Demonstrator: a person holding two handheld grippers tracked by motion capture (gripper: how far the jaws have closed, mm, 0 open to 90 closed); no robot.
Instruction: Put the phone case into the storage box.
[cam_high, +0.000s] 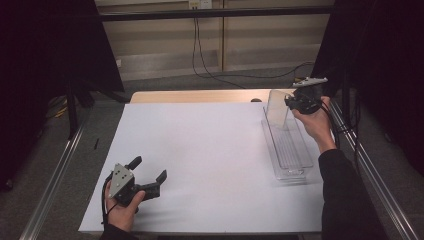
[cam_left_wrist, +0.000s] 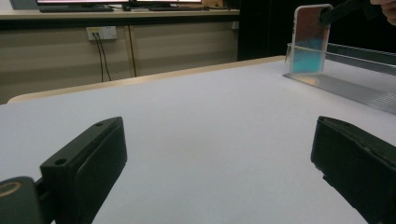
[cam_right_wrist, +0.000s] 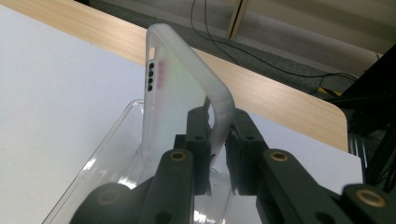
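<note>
A frosted, translucent phone case (cam_high: 276, 107) (cam_right_wrist: 177, 93) stands upright at the far end of a long clear plastic tray (cam_high: 292, 155) (cam_right_wrist: 112, 144) on the right of the table. My right gripper (cam_high: 291, 103) (cam_right_wrist: 218, 122) reaches it from the right, its jaws shut on the case's upper edge. The left gripper view shows the case (cam_left_wrist: 310, 39) far off with that gripper's jaw tip (cam_left_wrist: 338, 11) at its top corner. My left gripper (cam_high: 148, 169) (cam_left_wrist: 217, 154) rests near the front left of the white sheet, jaws wide open with nothing between them.
A white sheet (cam_high: 210, 150) covers the table, with a strip of bare wood (cam_high: 200, 96) at the far edge. Metal rails (cam_high: 55, 175) run along both sides. Black cables (cam_high: 210, 70) lie on the floor beyond the table. Dark curtains hang left and right.
</note>
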